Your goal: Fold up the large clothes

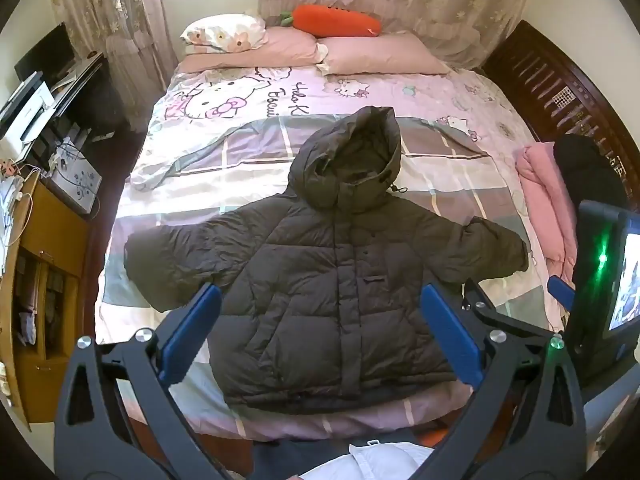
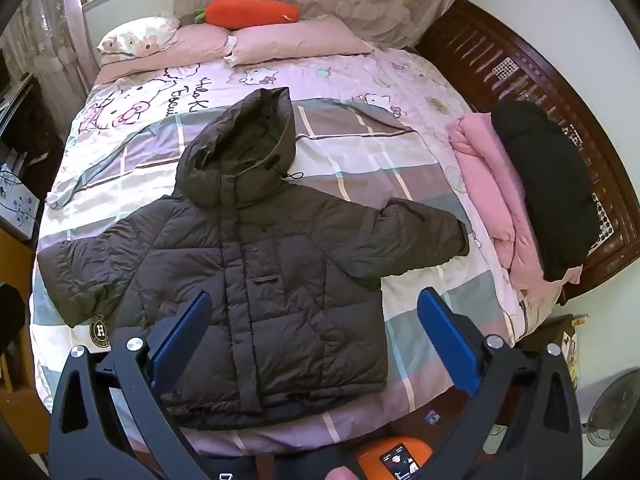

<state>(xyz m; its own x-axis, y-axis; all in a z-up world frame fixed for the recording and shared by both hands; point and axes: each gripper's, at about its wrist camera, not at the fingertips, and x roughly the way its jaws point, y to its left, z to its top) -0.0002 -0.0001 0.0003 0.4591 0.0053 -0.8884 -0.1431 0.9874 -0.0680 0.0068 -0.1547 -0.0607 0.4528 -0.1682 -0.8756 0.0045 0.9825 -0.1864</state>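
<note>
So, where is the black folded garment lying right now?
In the right wrist view the black folded garment lies at the right edge of the bed, on the pink folded garment, next to the dark wooden bed frame.

The jacket point(image 2: 248, 264) lies flat on the bed point(image 2: 420, 168), hood toward the pillows point(image 2: 296, 42), folded clothes point(image 2: 520, 200) at its right.

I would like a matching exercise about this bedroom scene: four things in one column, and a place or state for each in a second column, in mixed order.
Things:
1. puffer jacket
2. carrot cushion
3. black garment
4. left gripper

Places or states:
A. on the pink bedding at the bed's right edge
B. open, holding nothing
C. spread flat on the bed, front up, sleeves out
D. behind the pillows, by the curtain

Pairs: 1-C, 2-D, 3-A, 4-B
</note>
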